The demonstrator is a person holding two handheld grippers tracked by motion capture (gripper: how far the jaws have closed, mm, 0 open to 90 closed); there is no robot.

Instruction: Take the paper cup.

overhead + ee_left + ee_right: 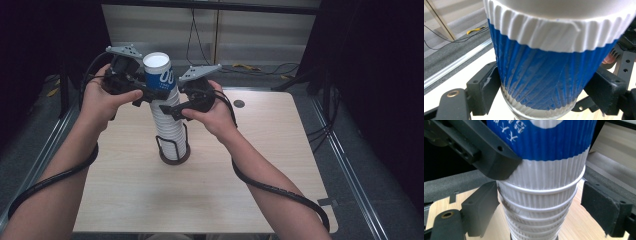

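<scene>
A tall stack point(170, 127) of upturned cups stands in a wire holder point(174, 150) on the table point(260, 165). The left gripper point(146, 93) clamps the blue top cup point(541, 72) (ribbed, white-banded). Just below, the right gripper point(169, 112) straddles the stack, one pad touching, the other clear.
</scene>
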